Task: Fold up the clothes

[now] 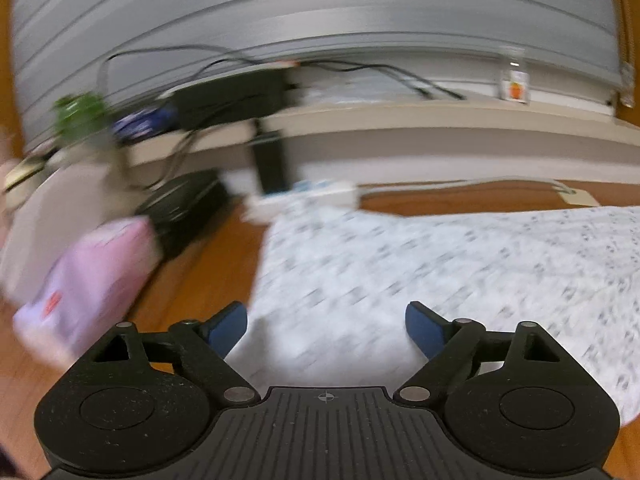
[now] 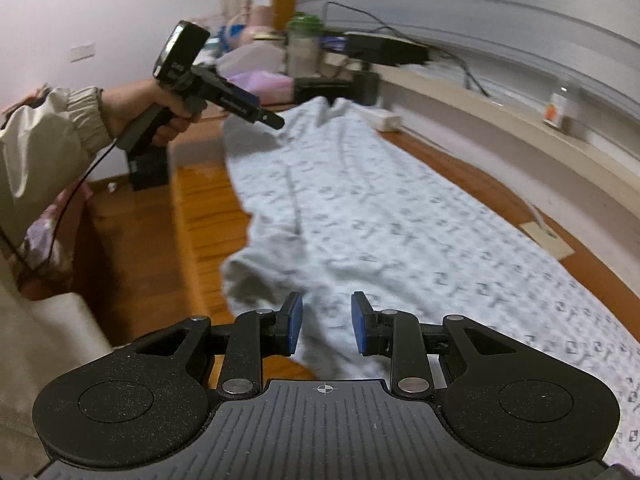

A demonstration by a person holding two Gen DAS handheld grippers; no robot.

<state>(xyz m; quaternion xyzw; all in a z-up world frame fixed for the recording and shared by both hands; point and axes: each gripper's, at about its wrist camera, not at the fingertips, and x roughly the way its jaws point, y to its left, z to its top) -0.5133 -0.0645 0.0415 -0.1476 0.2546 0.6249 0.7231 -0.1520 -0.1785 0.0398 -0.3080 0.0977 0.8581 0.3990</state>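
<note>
We see a pale grey garment (image 2: 384,208) printed with small dark marks, spread long and mostly flat on a wooden desk (image 2: 208,216). It runs from the near right corner of the desk toward the far end, where it rises in a small peak. A seam runs lengthwise through its left half, and its left edge bunches into a soft fold that lies along the desk's left edge. In the left wrist view, which is smeared by blur, the same garment (image 1: 420,276) covers the right part of the desk (image 1: 200,280), its left edge leaving bare wood beside it.

Our left gripper (image 1: 326,324) has its 2 blue-padded fingers (image 1: 424,330) spread wide above the garment's near edge, with nothing between them. In the right wrist view that gripper (image 2: 276,122) is held in a hand (image 2: 148,112) with a beige elastic-cuffed sleeve (image 2: 48,136), its tip over the far left part of the garment; whether it touches the cloth we cannot tell.

Our right gripper (image 2: 326,322) has its fingers (image 2: 294,322) fairly close together, with a clear gap between the pads. The cloth lies below that gap, and the pads do not press on it.

Behind the desk's far edge runs a beige ledge (image 2: 500,120) under grey slatted blinds (image 1: 320,12), carrying black cables (image 1: 380,68), a black box (image 1: 232,96), a green plant (image 1: 78,114) and a small clear bottle (image 1: 516,80). A white power strip (image 1: 312,196) lies at the far edge, and a pink bag (image 1: 88,280) lies toward the left.
</note>
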